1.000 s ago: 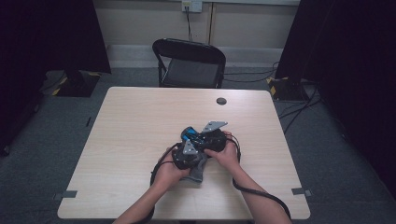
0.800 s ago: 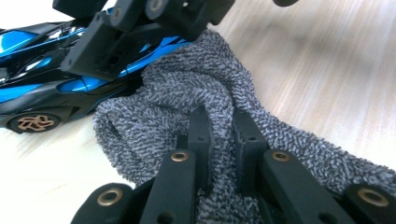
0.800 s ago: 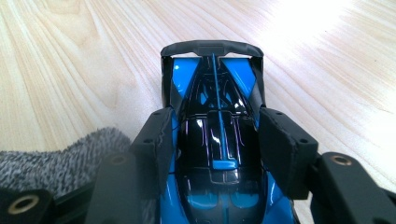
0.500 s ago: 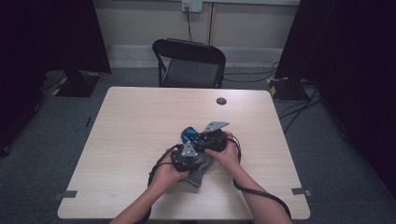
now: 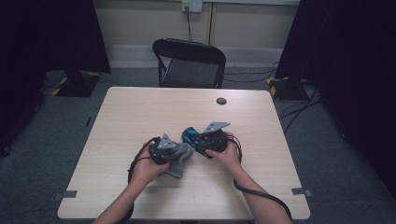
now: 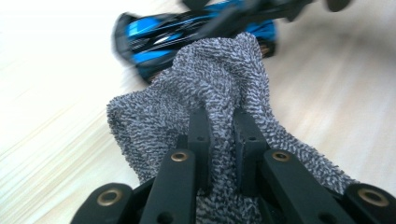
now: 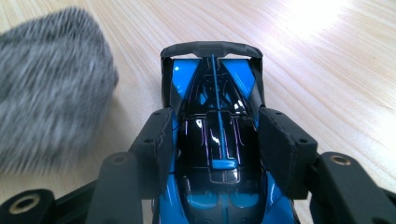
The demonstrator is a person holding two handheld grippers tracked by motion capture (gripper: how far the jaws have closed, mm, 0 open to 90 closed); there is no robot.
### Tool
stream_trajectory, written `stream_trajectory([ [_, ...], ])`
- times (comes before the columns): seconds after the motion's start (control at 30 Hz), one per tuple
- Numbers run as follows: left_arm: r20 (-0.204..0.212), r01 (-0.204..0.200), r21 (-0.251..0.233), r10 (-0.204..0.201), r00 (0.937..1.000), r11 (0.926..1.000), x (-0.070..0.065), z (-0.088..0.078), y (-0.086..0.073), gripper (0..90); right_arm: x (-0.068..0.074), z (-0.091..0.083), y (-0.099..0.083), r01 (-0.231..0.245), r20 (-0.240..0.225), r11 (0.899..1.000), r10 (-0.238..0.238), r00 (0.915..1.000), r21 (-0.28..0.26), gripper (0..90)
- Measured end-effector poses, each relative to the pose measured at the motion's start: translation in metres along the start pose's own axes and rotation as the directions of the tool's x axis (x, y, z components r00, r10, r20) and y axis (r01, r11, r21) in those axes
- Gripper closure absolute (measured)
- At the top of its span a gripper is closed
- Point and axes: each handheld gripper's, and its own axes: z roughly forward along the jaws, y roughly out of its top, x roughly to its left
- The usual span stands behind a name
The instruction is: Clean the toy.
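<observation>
Wiping in hand: grey terry cloth (image 6: 196, 98) pinched by left gripper (image 6: 222, 135); blue-and-black toy car (image 7: 217, 154) clamped by right gripper (image 7: 217, 149). Next, cloth contact needed.

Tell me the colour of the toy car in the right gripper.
Blue and glossy black toy car, best in the right gripper view.

Light wood table (image 5: 140, 112); black folding chair (image 5: 189, 63) behind it; grey carpet floor (image 5: 336, 154); beige wall (image 5: 140, 21) with socket (image 5: 192, 5); dark curtains (image 5: 355, 51) both sides
</observation>
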Motion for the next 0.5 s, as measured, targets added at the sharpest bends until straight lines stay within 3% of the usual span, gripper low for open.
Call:
stream_trajectory([
  [0.3,-0.072,0.063,-0.013,-0.063,0.9954,0.9979,0.024,-0.007,-0.007,79.7,0.0,0.0,-0.001,0.008,0.003,1.0,-0.008,1.0,-0.004,46.8],
  [0.5,-0.114,0.123,-0.022,-0.124,0.9856,0.9922,0.04,-0.005,-0.011,79.7,0.0,0.0,-0.001,0.006,0.001,1.0,-0.006,1.0,-0.001,46.8],
])
